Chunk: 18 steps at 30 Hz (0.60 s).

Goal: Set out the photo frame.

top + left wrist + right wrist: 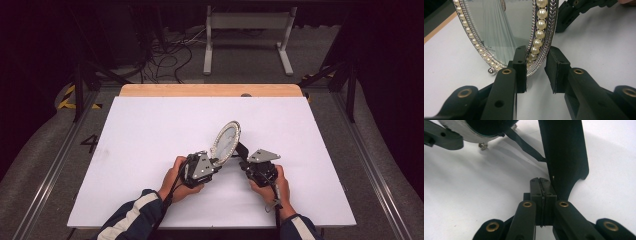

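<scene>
An oval picture frame [226, 140] with a silver, pearl-set rim stands tilted near the middle of the white table [150, 130]. In the left gripper view its glass [499, 30] shows a pale gowned figure. My left gripper [216, 161] [536, 67] has one jaw on each side of the frame's lower rim and holds it. The frame's black back stand [241, 150] [564, 150] leans out behind, joined to the frame by a thin strap [524, 145]. My right gripper [245, 164] [541, 187] is shut, pads together, right beside the stand's lower edge.
The white table has a wooden strip [210, 90] along its far edge. Beyond it stand a grey metal frame [247, 35] and loose cables [165, 55] on the floor. Dark rails [370, 165] run along both sides of the table.
</scene>
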Motion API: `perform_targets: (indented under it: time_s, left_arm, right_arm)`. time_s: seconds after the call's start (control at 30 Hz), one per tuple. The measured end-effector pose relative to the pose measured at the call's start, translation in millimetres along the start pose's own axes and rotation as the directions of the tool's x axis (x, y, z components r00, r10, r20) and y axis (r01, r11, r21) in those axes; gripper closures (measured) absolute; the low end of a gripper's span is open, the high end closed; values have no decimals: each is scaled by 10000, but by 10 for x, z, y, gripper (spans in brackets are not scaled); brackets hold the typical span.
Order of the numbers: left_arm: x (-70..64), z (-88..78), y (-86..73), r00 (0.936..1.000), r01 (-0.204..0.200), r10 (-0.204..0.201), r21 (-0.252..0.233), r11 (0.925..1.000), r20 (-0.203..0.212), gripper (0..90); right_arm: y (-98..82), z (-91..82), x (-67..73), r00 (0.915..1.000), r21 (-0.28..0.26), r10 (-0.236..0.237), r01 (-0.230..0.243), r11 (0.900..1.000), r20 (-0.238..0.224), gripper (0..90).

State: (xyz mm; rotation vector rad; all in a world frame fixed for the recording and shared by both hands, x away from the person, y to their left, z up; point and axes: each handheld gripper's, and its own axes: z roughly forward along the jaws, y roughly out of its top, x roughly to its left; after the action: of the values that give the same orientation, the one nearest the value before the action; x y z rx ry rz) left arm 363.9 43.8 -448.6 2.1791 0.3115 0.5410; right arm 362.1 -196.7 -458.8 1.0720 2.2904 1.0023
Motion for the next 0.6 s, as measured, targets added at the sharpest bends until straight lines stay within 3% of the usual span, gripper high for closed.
perform_targets:
  time_s: [0.23, 0.6]
  left_arm:
    - [8, 5, -9, 9998, 192, -192, 5, 9998, 80, 711]
    - [-2, 41, 5, 9994, 179, -174, -148, 9997, 302, 746]
  right_arm:
    - [-6, 30, -54, 9999, -17, 146, -146, 9999, 6, 900]
    - [20, 70, -117, 9988, -58, 427, -426, 9991, 241, 900]
